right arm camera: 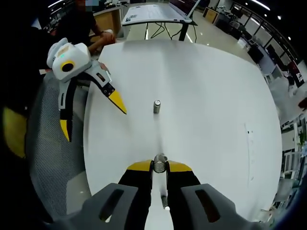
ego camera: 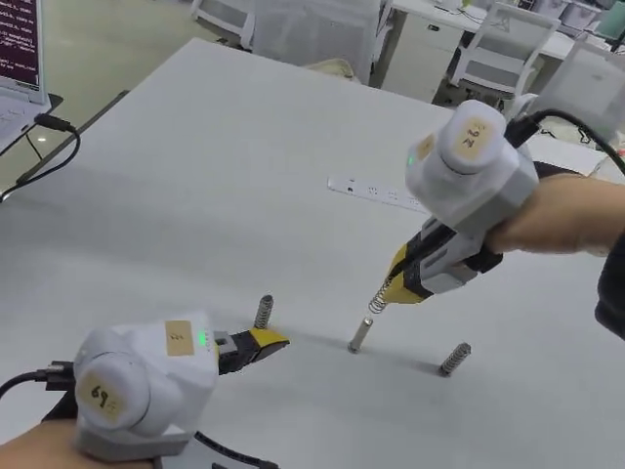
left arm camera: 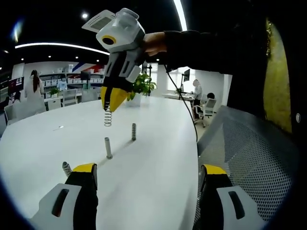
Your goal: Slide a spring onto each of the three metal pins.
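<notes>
Right gripper [ego camera: 389, 291] pinches a spring [ego camera: 376, 301] just above the bare metal pin [ego camera: 360, 335], near the worktop's [ego camera: 195, 176] front edge. Flanking it stand a spring-fitted pin [ego camera: 264, 311] and a second spring-fitted pin [ego camera: 455, 359]. Left gripper [left arm camera: 148, 169] hangs with jaws spread wide.

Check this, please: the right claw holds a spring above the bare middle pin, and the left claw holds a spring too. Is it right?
Not quite. The left claw is open and holds nothing, as the left gripper view shows. The rest stands: the right claw holds a spring above the bare middle pin.
</notes>
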The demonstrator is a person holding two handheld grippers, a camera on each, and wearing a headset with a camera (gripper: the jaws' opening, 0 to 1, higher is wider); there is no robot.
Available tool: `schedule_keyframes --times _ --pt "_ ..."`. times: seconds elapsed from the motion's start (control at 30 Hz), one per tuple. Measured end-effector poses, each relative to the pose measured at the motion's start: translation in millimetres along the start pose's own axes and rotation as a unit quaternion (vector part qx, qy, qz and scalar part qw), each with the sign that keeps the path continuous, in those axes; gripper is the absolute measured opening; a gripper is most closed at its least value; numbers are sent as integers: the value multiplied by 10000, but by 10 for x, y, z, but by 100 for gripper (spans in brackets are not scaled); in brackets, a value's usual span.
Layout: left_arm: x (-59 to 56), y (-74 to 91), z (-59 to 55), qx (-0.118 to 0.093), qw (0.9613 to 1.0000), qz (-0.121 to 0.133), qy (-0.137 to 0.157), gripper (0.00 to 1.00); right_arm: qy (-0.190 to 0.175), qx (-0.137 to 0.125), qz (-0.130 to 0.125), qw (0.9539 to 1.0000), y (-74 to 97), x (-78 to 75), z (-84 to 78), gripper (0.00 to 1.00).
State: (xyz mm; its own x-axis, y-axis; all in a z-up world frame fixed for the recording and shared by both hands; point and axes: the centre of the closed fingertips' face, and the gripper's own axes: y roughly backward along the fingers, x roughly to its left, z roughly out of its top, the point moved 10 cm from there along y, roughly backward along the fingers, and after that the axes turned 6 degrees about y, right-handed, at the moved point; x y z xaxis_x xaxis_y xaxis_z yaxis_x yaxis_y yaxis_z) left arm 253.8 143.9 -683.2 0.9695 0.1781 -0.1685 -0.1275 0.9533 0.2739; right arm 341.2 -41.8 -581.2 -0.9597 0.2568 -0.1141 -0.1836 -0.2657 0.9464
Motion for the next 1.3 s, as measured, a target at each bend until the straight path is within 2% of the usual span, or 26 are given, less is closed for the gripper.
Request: schedule_keyframes --times 0.53,1.3 --pt "-15 26 -18 -59 10000 -4 39 87 -121 154 152 9997 -240 -101 -87 8" --pt "9 61 -62 -50 9999 103 95 85 -162 183 226 9994 -367 -154 -120 8"
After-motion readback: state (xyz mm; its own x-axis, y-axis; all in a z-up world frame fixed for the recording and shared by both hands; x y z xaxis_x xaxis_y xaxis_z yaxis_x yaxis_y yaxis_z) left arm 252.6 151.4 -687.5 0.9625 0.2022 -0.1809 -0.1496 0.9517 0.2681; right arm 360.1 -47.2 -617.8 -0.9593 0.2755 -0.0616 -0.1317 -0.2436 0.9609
